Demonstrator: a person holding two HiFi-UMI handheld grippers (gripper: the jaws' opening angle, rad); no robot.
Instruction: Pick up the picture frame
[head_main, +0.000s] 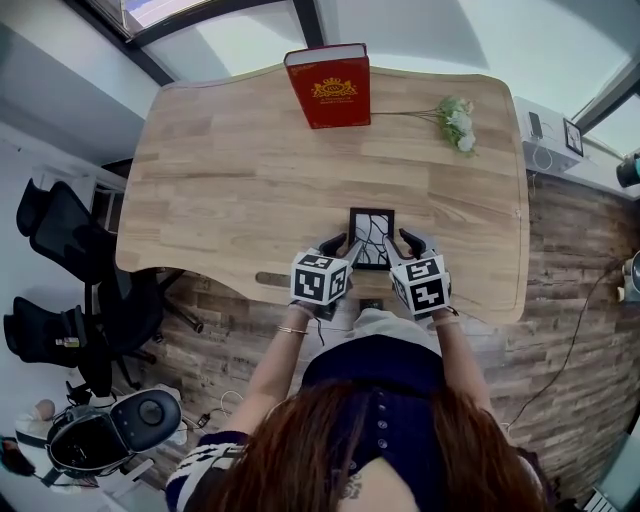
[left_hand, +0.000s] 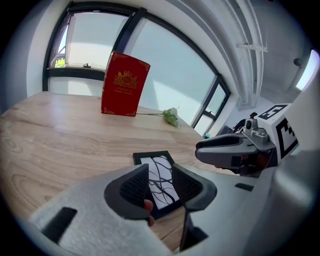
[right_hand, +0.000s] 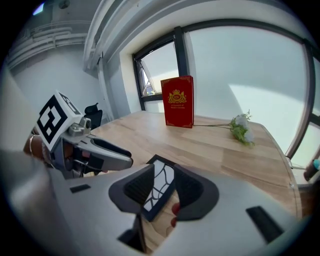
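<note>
Fingers (left_hand: 134, 189) spread open and empty on your left gripper (left_hand: 161, 181) and right gripper (right_hand: 161, 186), flanking the flat picture frame (head_main: 371, 238) so each can clamp a side.

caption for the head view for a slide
Left gripper and right gripper, both open, at the near end of a picture frame on a wooden table

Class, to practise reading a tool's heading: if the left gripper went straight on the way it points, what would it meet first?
Probably the picture frame, lying flat on the table just ahead of the left gripper, jaws open; depth is unclear.
</note>
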